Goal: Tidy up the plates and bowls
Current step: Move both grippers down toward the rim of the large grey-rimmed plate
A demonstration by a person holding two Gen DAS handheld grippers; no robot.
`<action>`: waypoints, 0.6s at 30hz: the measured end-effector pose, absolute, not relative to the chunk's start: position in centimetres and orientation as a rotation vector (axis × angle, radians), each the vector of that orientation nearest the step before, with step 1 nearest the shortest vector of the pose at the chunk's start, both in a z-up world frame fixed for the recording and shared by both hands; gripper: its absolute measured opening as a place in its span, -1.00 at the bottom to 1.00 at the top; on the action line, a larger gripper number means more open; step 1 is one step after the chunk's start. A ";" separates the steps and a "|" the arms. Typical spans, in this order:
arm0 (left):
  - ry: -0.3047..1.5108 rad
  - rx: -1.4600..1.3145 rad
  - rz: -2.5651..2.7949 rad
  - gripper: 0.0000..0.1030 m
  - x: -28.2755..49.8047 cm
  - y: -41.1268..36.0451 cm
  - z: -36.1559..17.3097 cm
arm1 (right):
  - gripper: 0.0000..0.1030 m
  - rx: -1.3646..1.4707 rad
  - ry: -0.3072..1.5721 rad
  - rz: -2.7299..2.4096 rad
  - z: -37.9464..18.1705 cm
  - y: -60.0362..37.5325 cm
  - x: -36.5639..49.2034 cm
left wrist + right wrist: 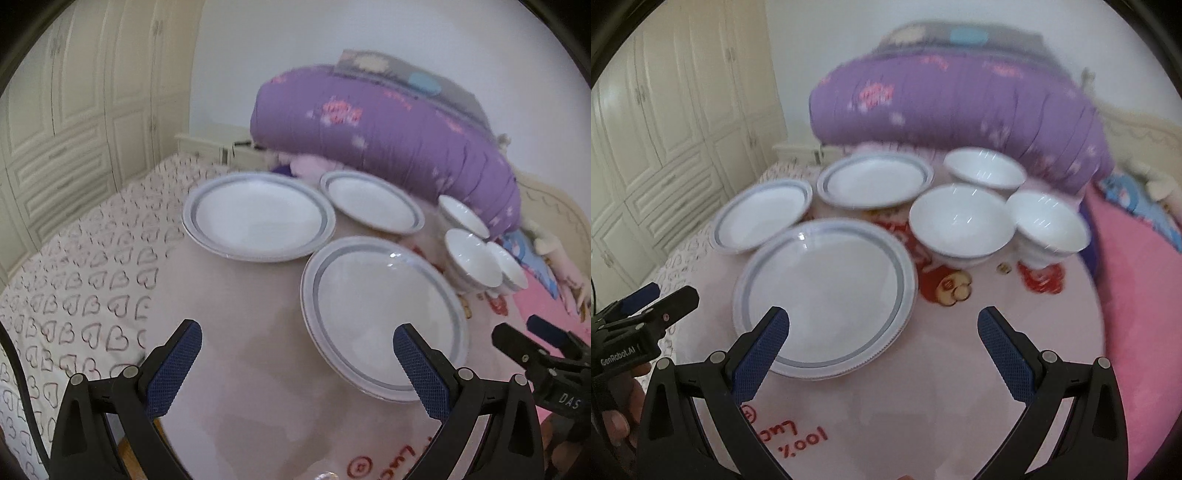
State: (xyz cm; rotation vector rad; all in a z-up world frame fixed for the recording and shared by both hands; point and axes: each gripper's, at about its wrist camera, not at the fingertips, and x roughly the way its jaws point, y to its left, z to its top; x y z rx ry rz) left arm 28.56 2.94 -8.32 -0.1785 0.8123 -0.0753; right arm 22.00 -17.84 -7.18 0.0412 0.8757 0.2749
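Left gripper (297,345) and right gripper (882,328), black with blue textured pads, are both held spread, nothing grasped. "GenRobot.AI" is read on the left unit, "DAS" on the right. "100% Luc…" is printed in red on the pale pink tablecloth (923,387) just ahead. Three white, grey-banded ceramic plates (827,295) lie beyond, the nearest at the fingertips; three plain white bowls (960,221) are clustered further right. Bare cloth lies between the right gripper's fingers.
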 end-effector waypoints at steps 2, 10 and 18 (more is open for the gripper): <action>0.837 -0.194 -0.085 0.96 30.6 3.0 -8.8 | 0.96 0.056 0.907 0.294 -8.2 -17.8 23.1; 0.899 -0.232 -0.110 0.84 37.6 3.5 -10.8 | 0.80 0.087 0.979 0.298 -10.9 -18.1 26.4; 0.925 -0.248 -0.123 0.66 40.3 3.6 -12.4 | 0.66 0.096 1.003 0.321 -11.6 -17.9 28.0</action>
